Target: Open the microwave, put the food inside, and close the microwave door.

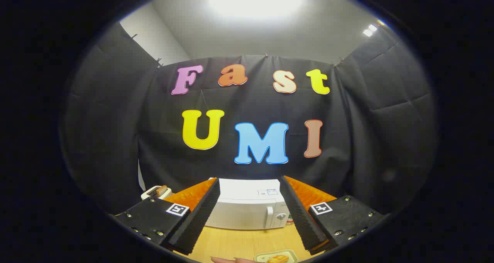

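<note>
I hold the gripper (pixel 250 201) high with its two fingers spread wide and nothing between them. In the gap beyond them, well apart from the tips, sits the white, boxy microwave (pixel 249 211) with smooth glossy panels, its door shut, a slim vertical handle (pixel 269 217) and round knobs at its right side. It stands on a pale wooden tabletop (pixel 239 241) with fine grain. Close below the fingers lies a small pale rectangular plate (pixel 276 256) carrying the golden, rounded piece of food (pixel 278 259), and fingertips of a hand (pixel 227 260) rest just beside it. A cream-coloured toaster (pixel 154 192) stands left of the microwave.

My worry is the handle: it looks narrow and slick, so an off-centre pinch could slip, or a hard pull could drag the whole oven across the smooth table. Coming down, I could also clip the plate or that hand. The food looks soft, so squeezing too firmly may crush it.
</note>
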Motion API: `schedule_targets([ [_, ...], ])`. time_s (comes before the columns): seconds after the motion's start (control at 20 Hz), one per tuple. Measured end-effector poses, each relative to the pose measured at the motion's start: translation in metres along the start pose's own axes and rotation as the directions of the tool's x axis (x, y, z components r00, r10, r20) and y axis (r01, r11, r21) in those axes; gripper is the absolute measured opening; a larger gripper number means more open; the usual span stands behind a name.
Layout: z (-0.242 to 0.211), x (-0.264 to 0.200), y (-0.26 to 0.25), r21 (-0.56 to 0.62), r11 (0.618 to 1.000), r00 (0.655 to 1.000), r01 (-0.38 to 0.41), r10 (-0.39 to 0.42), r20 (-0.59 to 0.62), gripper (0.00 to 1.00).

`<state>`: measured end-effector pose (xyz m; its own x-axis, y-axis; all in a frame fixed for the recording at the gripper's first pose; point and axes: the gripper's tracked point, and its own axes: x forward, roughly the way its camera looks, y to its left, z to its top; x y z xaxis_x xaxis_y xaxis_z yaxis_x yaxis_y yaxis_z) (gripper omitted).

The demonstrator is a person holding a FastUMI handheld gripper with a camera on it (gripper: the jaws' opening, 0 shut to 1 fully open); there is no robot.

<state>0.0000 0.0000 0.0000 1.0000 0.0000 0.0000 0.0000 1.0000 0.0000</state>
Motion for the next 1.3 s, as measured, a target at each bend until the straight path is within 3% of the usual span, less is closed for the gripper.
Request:
schedule_targets([
  [1.0,0.003,0.003,0.004,-0.011,1.000,1.000,-0.002,0.002,0.015,0.98],
  [1.3,-0.013,0.011,0.001,-0.009,1.000,1.000,-0.006,0.006,0.015,0.98],
])
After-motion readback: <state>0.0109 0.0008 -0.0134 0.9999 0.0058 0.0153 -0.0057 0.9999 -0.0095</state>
